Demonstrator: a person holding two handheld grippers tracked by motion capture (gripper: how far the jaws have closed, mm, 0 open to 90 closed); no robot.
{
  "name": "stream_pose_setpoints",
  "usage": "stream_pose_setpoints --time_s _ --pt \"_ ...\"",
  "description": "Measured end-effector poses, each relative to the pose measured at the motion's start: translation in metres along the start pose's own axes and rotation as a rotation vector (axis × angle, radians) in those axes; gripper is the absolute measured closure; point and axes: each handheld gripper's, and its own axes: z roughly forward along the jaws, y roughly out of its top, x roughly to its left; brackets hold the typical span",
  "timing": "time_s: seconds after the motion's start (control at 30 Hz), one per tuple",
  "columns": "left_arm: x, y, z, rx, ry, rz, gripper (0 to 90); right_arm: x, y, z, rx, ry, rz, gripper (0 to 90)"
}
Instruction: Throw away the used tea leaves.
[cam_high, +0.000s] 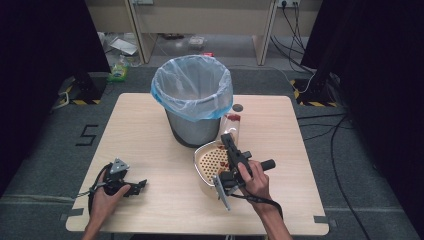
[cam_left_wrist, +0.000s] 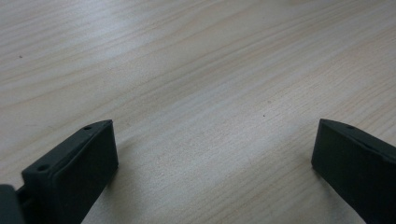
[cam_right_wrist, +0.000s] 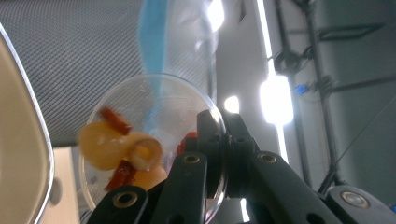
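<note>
While the person's hands work at the wooden table (cam_high: 150, 125), the scene reads as follows.

Right gripper (cam_high: 231, 141): jaws pinched on the rim of a clear plastic cup (cam_high: 233, 126), one jaw inside the wall and one outside, as the right gripper view shows.
Cup: tipped on its side just right of the bin, its mouth toward the gripper; yellowish and red food scraps (cam_right_wrist: 122, 154) lie inside it.
Colander: a cream perforated basket (cam_high: 210, 162) sits on the table directly under the right gripper, touching the base of the bin.
Bin: a grey mesh wastebasket (cam_high: 192, 102) lined with a blue-edged bag stands at the table's centre back.
Left gripper (cam_high: 136, 186): resting low on the table near the front left corner, jaws spread wide with bare wood between them.
</note>
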Motion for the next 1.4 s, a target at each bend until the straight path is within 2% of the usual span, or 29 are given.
stream_pose_setpoints --time_s 0.03,0.07,0.13,0.17,0.2,0.27,0.37,0.4,0.47,0.5,0.53,0.63,0.67,0.7,0.87,1.03,1.23,1.4 --pt "0.0 0.0 0.0 0.002 0.0 0.003 0.0 0.0 0.0 0.001 0.003 0.002 -0.015 87.9" --pt "0.0 0.0 0.0 0.0 0.0 0.0 0.0 0.002 -0.001 0.002 0.019 0.015 -0.006 87.9" --pt "0.0 0.0 0.0 0.0 0.0 0.0 0.0 0.0 0.001 0.0 -0.009 -0.004 -0.02 87.9" --pt "0.0 0.0 0.0 0.002 0.0 0.003 0.0 0.002 0.0 0.003 0.016 0.012 -0.013 87.9" --pt "0.0 0.0 0.0 0.002 0.0 0.003 0.0 0.003 -0.001 0.003 0.013 0.014 -0.001 87.9" --pt "0.0 0.0 0.0 0.003 0.0 0.003 0.0 0.0 0.002 0.001 -0.004 0.001 -0.015 87.9" --pt "0.0 0.0 0.0 0.003 0.0 0.003 0.0 -0.004 -0.001 0.003 0.0 -0.002 0.011 87.9" --pt "0.0 0.0 0.0 0.003 0.0 0.003 0.0 -0.006 -0.002 0.003 0.006 0.006 0.042 87.9" --pt "0.0 0.0 0.0 0.003 0.0 0.003 0.0 -0.013 -0.008 0.005 0.028 0.032 0.163 87.8" --pt "0.0 0.0 0.0 0.003 0.0 0.003 0.0 -0.013 -0.008 0.005 0.028 0.032 0.163 87.8" --pt "0.0 0.0 0.0 0.003 0.0 0.003 0.0 -0.02 -0.018 0.008 0.058 0.063 0.32 87.8" --pt "0.0 0.0 0.0 0.002 0.0 0.003 0.0 -0.03 -0.035 0.012 0.091 0.09 0.51 87.7" --pt "0.0 0.0 0.0 0.002 0.0 0.003 0.0 -0.03 -0.035 0.012 0.091 0.09 0.51 87.7" --pt "0.0 0.0 0.0 0.003 0.0 0.003 0.0 -0.034 -0.046 0.015 0.113 0.108 0.6 87.7" --pt "0.0 0.0 0.0 0.003 0.0 0.003 0.0 -0.038 -0.075 0.028 0.157 0.155 0.822 87.6" --pt "0.0 0.0 0.0 0.003 0.0 0.003 0.0 -0.042 -0.092 0.043 0.195 0.208 0.97 87.5" --pt "0.0 0.0 0.0 0.003 0.0 0.003 0.0 -0.051 -0.109 0.06 0.233 0.252 1.111 87.5" --pt "0.0 0.0 0.0 0.002 0.0 0.002 0.0 -0.061 -0.118 0.069 0.247 0.265 1.156 87.5"
